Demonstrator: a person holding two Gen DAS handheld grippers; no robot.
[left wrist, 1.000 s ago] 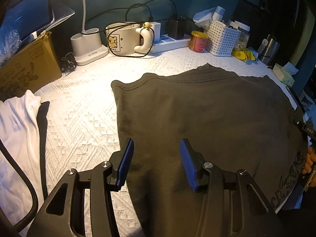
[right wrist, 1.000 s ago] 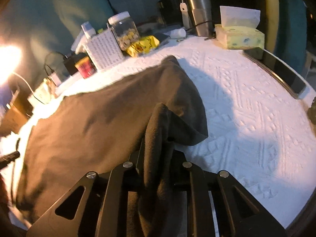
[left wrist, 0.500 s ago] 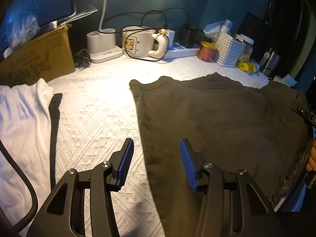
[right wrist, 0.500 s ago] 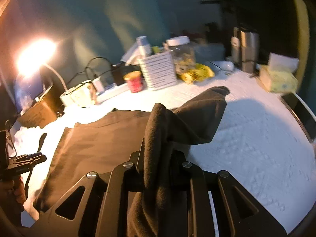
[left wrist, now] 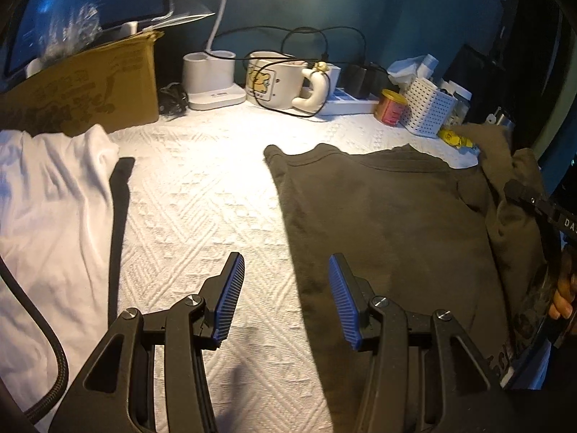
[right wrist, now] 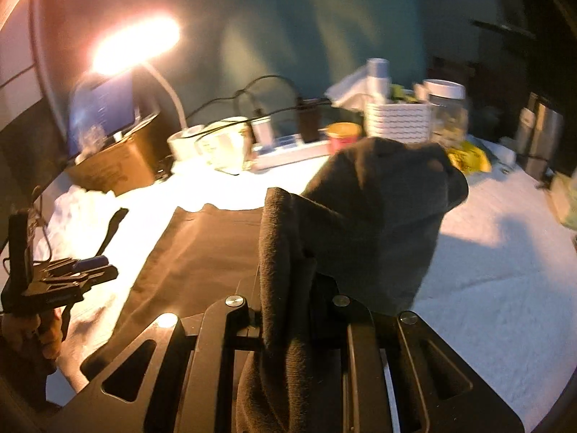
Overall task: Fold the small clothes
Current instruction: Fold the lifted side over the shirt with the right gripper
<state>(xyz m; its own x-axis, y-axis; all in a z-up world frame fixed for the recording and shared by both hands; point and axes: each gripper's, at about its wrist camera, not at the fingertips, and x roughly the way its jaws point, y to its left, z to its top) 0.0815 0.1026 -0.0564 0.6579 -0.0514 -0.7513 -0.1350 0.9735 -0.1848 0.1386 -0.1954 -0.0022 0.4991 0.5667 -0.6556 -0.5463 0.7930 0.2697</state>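
Observation:
A dark brown garment [left wrist: 382, 223] lies spread on the white textured table cover [left wrist: 202, 202]. My left gripper [left wrist: 286, 299] hovers open over the garment's left edge, with nothing between its blue pads [left wrist: 230, 296]. My right gripper [right wrist: 288, 288] is shut on a bunched fold of the garment [right wrist: 375, 216], and the right side of the cloth is lifted and draped over toward the middle. In the left wrist view the right gripper [left wrist: 533, 202] shows at the far right with the cloth hanging from it. The left gripper [right wrist: 83, 267] appears at the left of the right wrist view.
A white garment [left wrist: 54, 209] lies at the left. Along the back stand a cardboard box [left wrist: 83, 90], a lamp base [left wrist: 212, 83], a mug [left wrist: 277, 83], a power strip [left wrist: 346, 101], a red can [left wrist: 391, 110] and a white basket [left wrist: 432, 108]. A steel tumbler [right wrist: 541, 137] stands at the far right.
My right gripper has risen and swung left, carrying the garment's right side up off the table. My left gripper has shifted left, from over the garment to its left edge.

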